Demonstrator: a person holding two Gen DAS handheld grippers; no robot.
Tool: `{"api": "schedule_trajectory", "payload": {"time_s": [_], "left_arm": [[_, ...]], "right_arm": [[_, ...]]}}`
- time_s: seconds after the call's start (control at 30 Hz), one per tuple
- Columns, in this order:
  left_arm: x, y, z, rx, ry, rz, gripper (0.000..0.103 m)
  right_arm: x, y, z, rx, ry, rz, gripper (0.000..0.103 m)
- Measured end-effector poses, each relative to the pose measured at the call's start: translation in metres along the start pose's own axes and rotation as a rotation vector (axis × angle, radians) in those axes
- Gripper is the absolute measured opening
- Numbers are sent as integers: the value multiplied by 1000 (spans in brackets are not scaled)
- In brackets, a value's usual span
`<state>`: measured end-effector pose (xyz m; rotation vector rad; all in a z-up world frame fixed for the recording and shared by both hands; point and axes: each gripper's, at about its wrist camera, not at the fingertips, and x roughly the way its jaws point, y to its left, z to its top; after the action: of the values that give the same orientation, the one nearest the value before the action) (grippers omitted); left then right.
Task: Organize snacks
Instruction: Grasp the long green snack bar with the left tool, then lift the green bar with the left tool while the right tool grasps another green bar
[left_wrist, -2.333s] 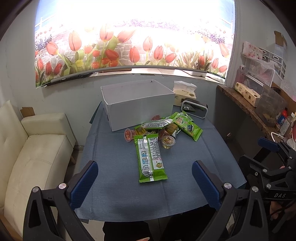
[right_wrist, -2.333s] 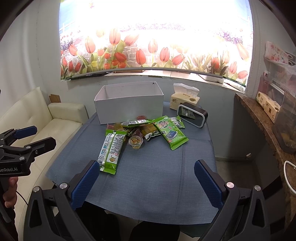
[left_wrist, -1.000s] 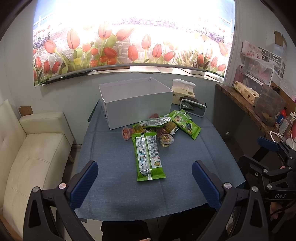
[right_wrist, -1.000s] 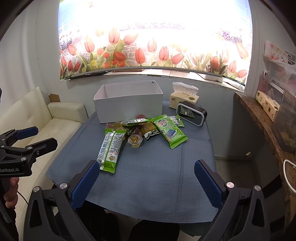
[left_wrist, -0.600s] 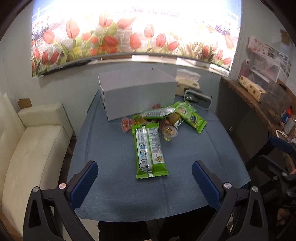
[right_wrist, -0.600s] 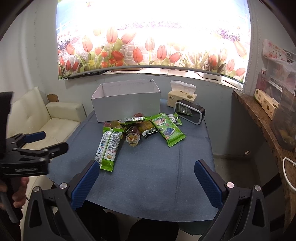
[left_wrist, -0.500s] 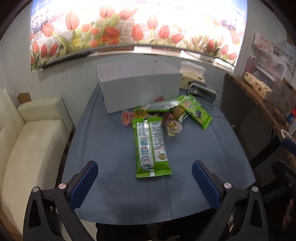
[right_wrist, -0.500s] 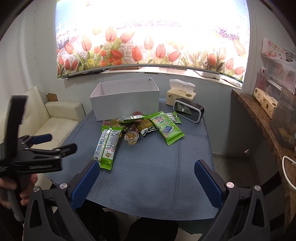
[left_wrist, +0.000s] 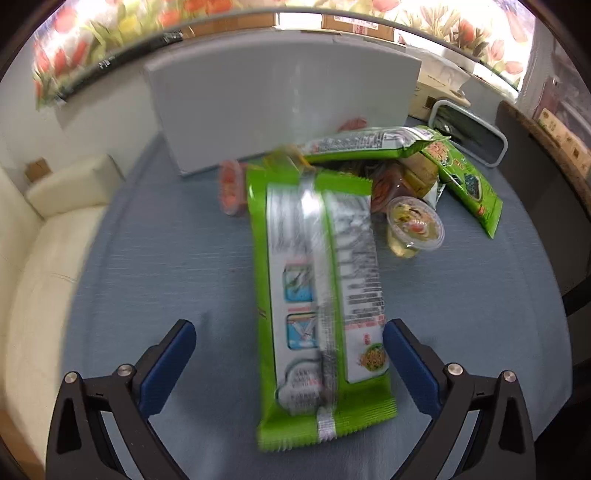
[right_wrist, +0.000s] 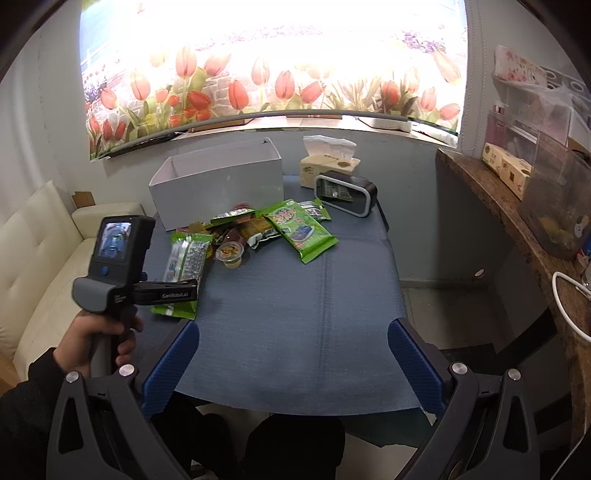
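Observation:
A long green noodle packet (left_wrist: 321, 295) lies on the blue tablecloth (left_wrist: 166, 266), its near end between the fingers of my open left gripper (left_wrist: 288, 354). Behind it is a pile of snacks: a jelly cup (left_wrist: 413, 229), a green seaweed packet (left_wrist: 465, 184) and a slim green packet (left_wrist: 365, 142). A white open box (left_wrist: 280, 92) stands behind the pile. In the right wrist view the left gripper (right_wrist: 173, 291) hovers over the noodle packet (right_wrist: 184, 266). My right gripper (right_wrist: 291, 350) is open and empty over the table's near edge, far from the pile (right_wrist: 258, 229) and box (right_wrist: 218, 184).
A tissue box (right_wrist: 328, 162) and a black clock (right_wrist: 347, 192) stand right of the white box. A cream sofa (right_wrist: 33, 240) is at the left. A wooden counter (right_wrist: 517, 229) with containers runs along the right.
My left gripper has dropped forward and down onto the near end of the noodle packet. The right gripper has stayed almost still.

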<state>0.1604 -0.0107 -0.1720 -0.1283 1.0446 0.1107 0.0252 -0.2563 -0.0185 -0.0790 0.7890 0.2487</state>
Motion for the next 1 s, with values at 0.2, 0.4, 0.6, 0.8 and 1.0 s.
{"api": "schedule_trajectory", "payload": {"time_s": [0.2, 0.4, 0.6, 0.8, 1.0], "left_arm": [[16, -8, 7, 9, 13, -3, 103], [10, -10, 17, 20, 22, -14, 67], [-14, -4, 21, 15, -10, -60, 60], [-76, 14, 15, 18, -106, -97, 61], [-121, 35, -6, 13, -151, -121, 61]], "right_arm": [[2, -11, -4, 25, 14, -16, 103], [6, -13, -7, 31, 21, -20, 103], [16, -9, -7, 26, 26, 2, 103], [57, 3, 10, -10, 25, 72, 103], [132, 42, 47, -115, -10, 197, 103]]}}
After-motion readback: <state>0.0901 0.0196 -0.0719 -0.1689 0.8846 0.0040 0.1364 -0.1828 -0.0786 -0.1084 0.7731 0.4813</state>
